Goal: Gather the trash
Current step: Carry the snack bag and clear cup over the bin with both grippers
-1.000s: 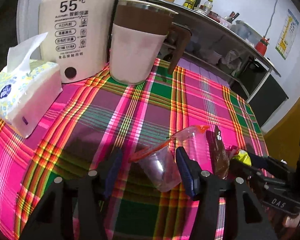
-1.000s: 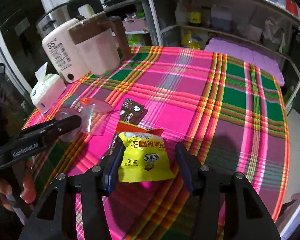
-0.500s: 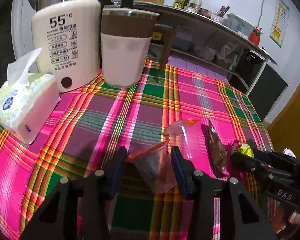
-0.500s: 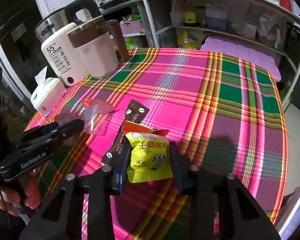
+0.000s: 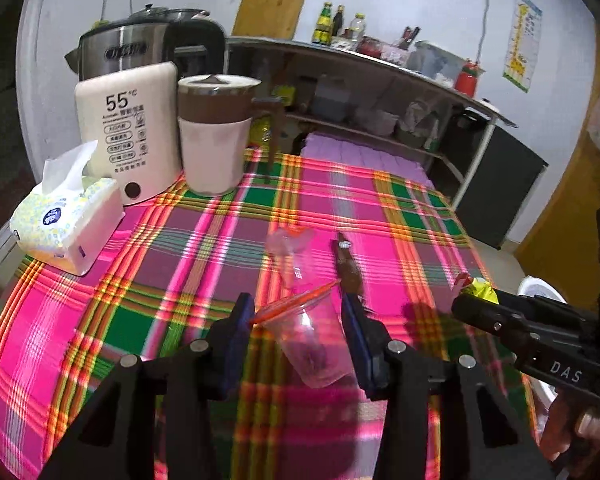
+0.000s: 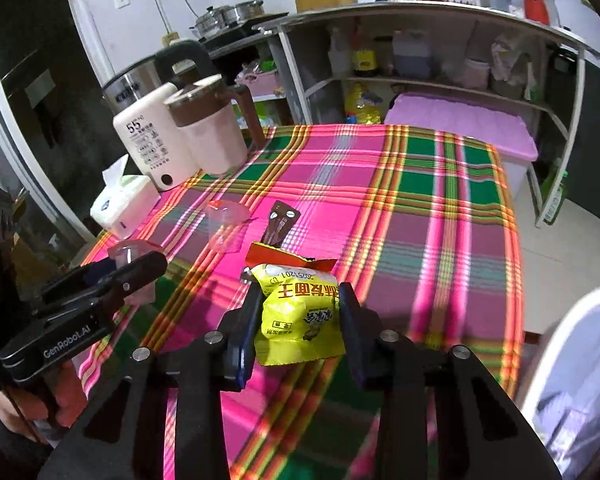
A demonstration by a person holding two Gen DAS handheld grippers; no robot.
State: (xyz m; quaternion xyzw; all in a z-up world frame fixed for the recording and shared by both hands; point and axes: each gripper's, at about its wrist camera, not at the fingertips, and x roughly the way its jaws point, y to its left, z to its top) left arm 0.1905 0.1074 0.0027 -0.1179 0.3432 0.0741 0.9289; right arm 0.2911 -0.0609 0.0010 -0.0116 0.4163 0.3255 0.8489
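My left gripper [image 5: 298, 320] is shut on a clear plastic cup with an orange rim [image 5: 308, 340] and holds it above the plaid tablecloth [image 5: 160, 264]. My right gripper [image 6: 300, 312] is shut on a yellow snack wrapper [image 6: 300, 320], lifted off the cloth. A second clear plastic cup [image 6: 226, 224] lies on its side on the table, also in the left wrist view [image 5: 290, 248]. A brown sachet [image 6: 280, 222] lies beside it, and shows in the left wrist view [image 5: 346, 264].
A white 55°C kettle [image 5: 132, 132], a pink jug with a brown lid [image 5: 216, 140] and a tissue pack [image 5: 66, 220] stand at the table's far left. A white bin [image 6: 580, 360] stands on the floor at right. Shelves [image 6: 440, 80] stand behind the table.
Both grippers have closed on their items and lifted back from the table: the left with the cup, the right with the yellow wrapper. The views now show more of the room.
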